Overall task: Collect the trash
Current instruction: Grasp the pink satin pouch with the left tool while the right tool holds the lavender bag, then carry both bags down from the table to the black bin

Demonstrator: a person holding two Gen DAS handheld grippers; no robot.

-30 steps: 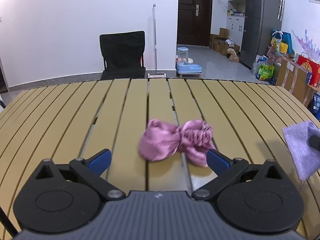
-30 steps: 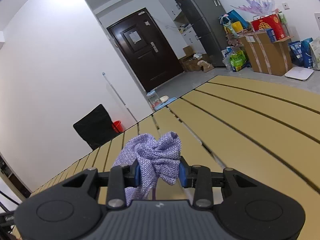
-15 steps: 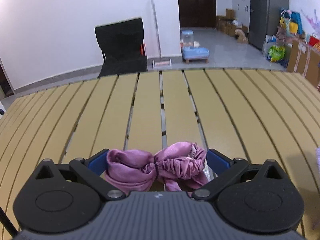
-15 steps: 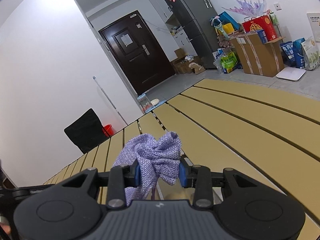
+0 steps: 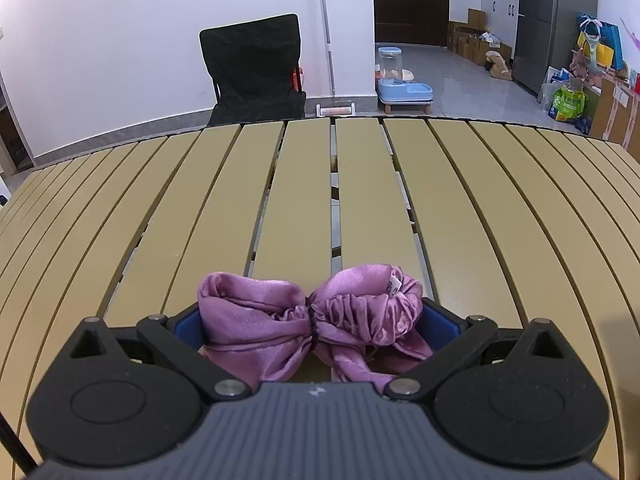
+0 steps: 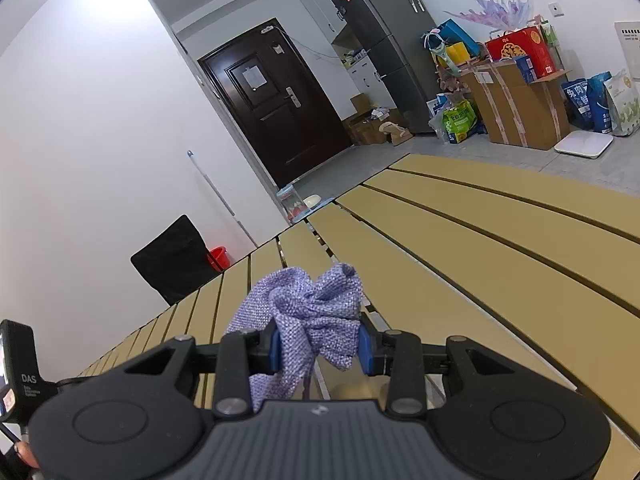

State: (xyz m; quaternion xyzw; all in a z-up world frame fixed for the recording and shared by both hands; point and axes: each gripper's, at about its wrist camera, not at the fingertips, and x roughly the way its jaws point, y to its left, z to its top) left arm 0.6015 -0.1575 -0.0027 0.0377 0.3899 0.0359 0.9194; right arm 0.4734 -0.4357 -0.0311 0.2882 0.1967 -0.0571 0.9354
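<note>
Left view: your left tool (image 5: 310,322) has advanced and narrowed until both pads touch the pink satin cloth (image 5: 310,316) lying on the counter (image 5: 500,220); grasp not confirmed. Right view: your right tool (image 6: 319,346) remains clenched on the purple rag (image 6: 310,312), held above the counter.

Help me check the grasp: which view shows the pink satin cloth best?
The left wrist view: the pink satin cloth fills the gap between the left gripper's blue pads, lying on the slatted table. The right wrist view shows none of it.
</note>
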